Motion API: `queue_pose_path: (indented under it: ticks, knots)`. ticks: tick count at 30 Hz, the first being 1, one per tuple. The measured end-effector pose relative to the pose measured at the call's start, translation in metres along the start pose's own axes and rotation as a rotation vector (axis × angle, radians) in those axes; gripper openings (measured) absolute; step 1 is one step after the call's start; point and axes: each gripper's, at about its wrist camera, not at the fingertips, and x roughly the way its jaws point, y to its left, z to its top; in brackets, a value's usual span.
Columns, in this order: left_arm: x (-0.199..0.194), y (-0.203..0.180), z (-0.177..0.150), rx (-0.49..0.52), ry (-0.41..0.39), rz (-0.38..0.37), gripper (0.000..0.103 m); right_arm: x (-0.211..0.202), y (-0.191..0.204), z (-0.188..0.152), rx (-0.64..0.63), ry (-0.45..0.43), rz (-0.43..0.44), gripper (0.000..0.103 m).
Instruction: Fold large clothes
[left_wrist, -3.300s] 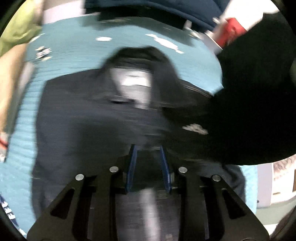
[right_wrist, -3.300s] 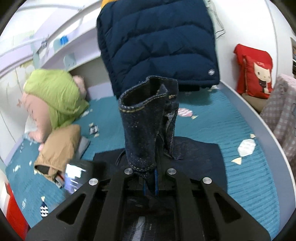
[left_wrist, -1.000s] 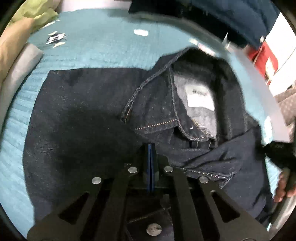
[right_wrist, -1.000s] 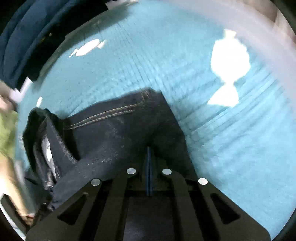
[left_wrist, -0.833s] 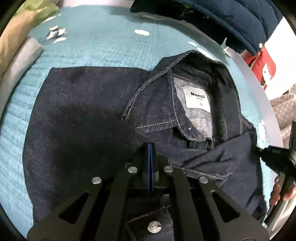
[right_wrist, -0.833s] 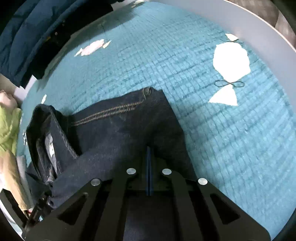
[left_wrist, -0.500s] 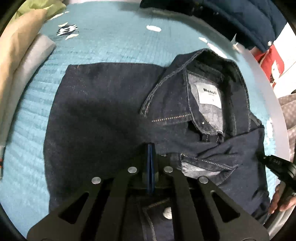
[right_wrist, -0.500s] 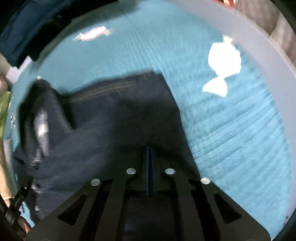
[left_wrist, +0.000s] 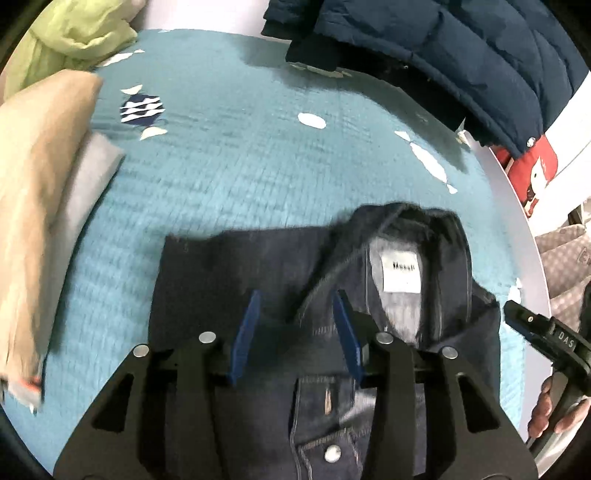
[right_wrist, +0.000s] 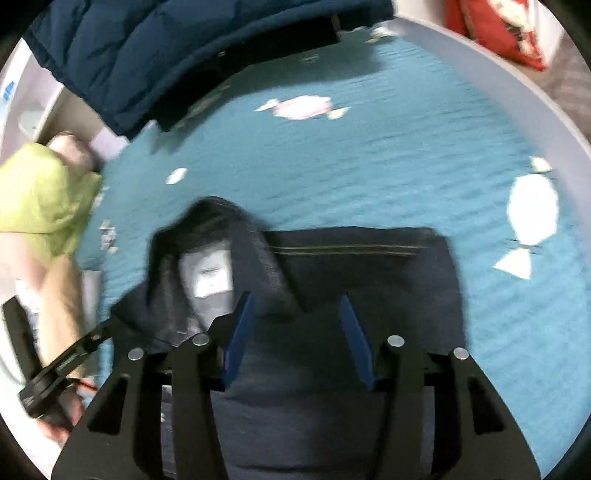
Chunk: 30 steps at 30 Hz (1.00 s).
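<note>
A dark denim jacket (left_wrist: 229, 266) lies folded on the teal bedspread (left_wrist: 236, 155), its collar and white label (left_wrist: 402, 273) facing up. My left gripper (left_wrist: 296, 295) hovers above the jacket's near part. Its jaws are opening, and the blue pads do not press the cloth. In the right wrist view the same jacket (right_wrist: 369, 280) lies under my right gripper (right_wrist: 296, 297). Those jaws are also opening, with denim below them and nothing pinched. A hand holding the right gripper's body (left_wrist: 543, 332) shows at the right edge. The left one (right_wrist: 62, 365) shows at the lower left.
A navy puffer jacket (left_wrist: 443, 55) hangs over the far side of the bed. Folded tan and grey clothes (left_wrist: 44, 177) and a green bundle (left_wrist: 74, 33) lie at the left. A red cushion (left_wrist: 532, 173) sits beyond the bed's white rim (right_wrist: 517, 85).
Both grippers were shut on the denim; now their jaws stand apart and the cloth is let go. Both have lifted and drawn back, so more of the bedspread shows.
</note>
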Motion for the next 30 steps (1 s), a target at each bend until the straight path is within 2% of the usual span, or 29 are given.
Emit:
queue_pose_path:
  ticks: [1, 2, 3, 4, 9, 10, 11, 12, 13, 14, 16, 21, 24, 26, 27, 28, 29, 30]
  knots:
    - [0.005, 0.003, 0.004, -0.002, 0.024, -0.013, 0.043, -0.004, -0.005, -0.006, 0.002, 0.007, 0.005, 0.047]
    - [0.015, 0.004, 0.009, -0.003, 0.058, -0.035, 0.049, 0.001, -0.004, -0.006, 0.005, 0.019, 0.011, 0.047]
    - [0.022, 0.004, 0.011, -0.003, 0.074, -0.043, 0.057, 0.010, -0.006, -0.005, 0.009, 0.044, 0.035, 0.047]
    - [0.031, 0.005, 0.013, -0.005, 0.099, -0.048, 0.070, 0.014, -0.009, -0.003, 0.011, 0.068, 0.061, 0.047]
    - [0.056, 0.008, 0.009, -0.011, 0.158, -0.119, 0.071, 0.057, -0.021, 0.000, 0.058, 0.181, 0.054, 0.048]
    - [0.058, 0.006, 0.006, 0.004, 0.155, -0.118, 0.064, 0.059, -0.023, -0.001, 0.066, 0.177, 0.061, 0.048]
    - [0.059, 0.004, 0.003, 0.033, 0.151, -0.097, 0.038, 0.057, -0.024, -0.002, 0.077, 0.165, 0.079, 0.046]
    - [0.061, 0.001, 0.001, 0.063, 0.160, -0.067, 0.019, 0.056, -0.025, -0.003, 0.095, 0.172, 0.112, 0.029]
    - [0.063, -0.001, -0.001, 0.076, 0.170, -0.063, 0.009, 0.057, -0.029, -0.004, 0.144, 0.201, 0.171, 0.018]
    - [0.062, -0.003, -0.002, 0.088, 0.167, -0.074, 0.004, 0.056, -0.031, -0.005, 0.176, 0.210, 0.209, 0.009]
    - [0.061, -0.005, -0.001, 0.099, 0.172, -0.092, 0.003, 0.049, -0.023, -0.004, 0.178, 0.200, 0.259, 0.007]
    - [0.047, -0.020, 0.011, 0.057, 0.168, -0.268, 0.003, 0.035, 0.011, 0.011, 0.169, 0.169, 0.400, 0.006]
    - [0.051, -0.040, 0.023, 0.046, 0.168, -0.344, 0.003, 0.048, 0.022, 0.024, 0.215, 0.187, 0.412, 0.006]
    - [0.064, -0.051, 0.032, -0.005, 0.191, -0.403, 0.003, 0.058, 0.022, 0.027, 0.263, 0.199, 0.431, 0.008]
    - [0.070, -0.056, 0.035, -0.022, 0.203, -0.408, 0.004, 0.063, 0.020, 0.026, 0.293, 0.195, 0.450, 0.012]
    - [0.080, -0.062, 0.036, -0.018, 0.216, -0.380, 0.004, 0.066, 0.016, 0.026, 0.336, 0.188, 0.471, 0.015]
    - [0.084, -0.067, 0.036, -0.006, 0.226, -0.365, 0.003, 0.071, 0.011, 0.024, 0.393, 0.206, 0.528, 0.025]
    - [0.088, -0.072, 0.035, 0.008, 0.236, -0.351, 0.004, 0.072, 0.003, 0.022, 0.459, 0.208, 0.596, 0.042]
